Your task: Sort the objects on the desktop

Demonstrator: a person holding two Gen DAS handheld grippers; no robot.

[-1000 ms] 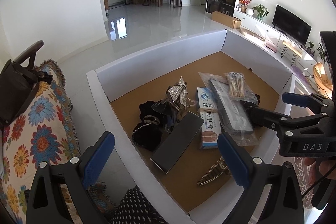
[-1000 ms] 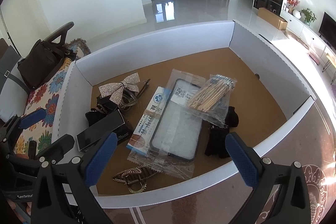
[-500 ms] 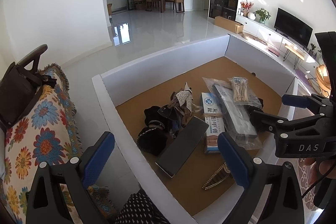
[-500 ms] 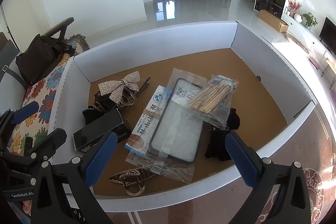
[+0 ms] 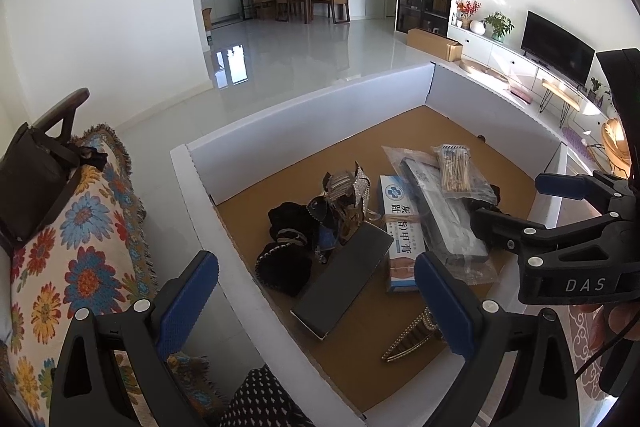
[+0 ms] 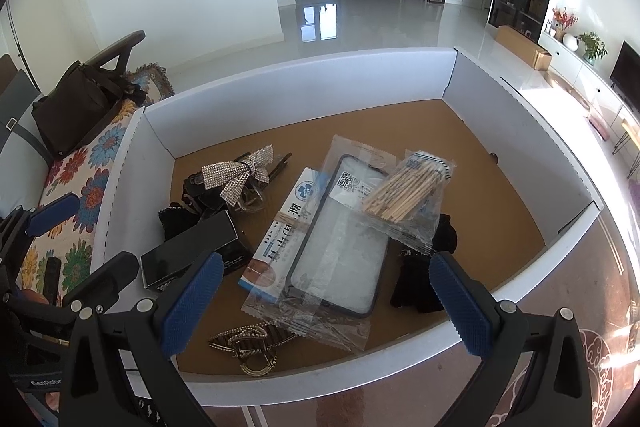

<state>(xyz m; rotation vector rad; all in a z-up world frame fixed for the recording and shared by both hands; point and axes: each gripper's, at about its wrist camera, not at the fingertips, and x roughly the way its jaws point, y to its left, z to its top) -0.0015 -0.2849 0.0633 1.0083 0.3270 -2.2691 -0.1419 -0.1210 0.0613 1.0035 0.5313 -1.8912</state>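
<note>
Where the white-walled tray (image 6: 304,95) keeps bare brown floor, along its far edge and toward its far right corner, nothing lies but a small dark speck. Both the left gripper (image 5: 316,301) and the right gripper (image 6: 326,301) hang spread wide and empty above the near edge. Clutter fills the near left half: a black box (image 6: 192,253) by the left wall, a rhinestone bow (image 6: 240,177) behind it, a blue-and-white carton (image 6: 280,235) with Chinese print, and a bagged phone case (image 6: 340,251) overlapping it. A stick packet (image 6: 408,193) rests on the case's far end, black cloth (image 6: 416,283) just right. A gold hair claw (image 6: 248,347) lies against the near wall. "DAS" shows on the right gripper's body.
</note>
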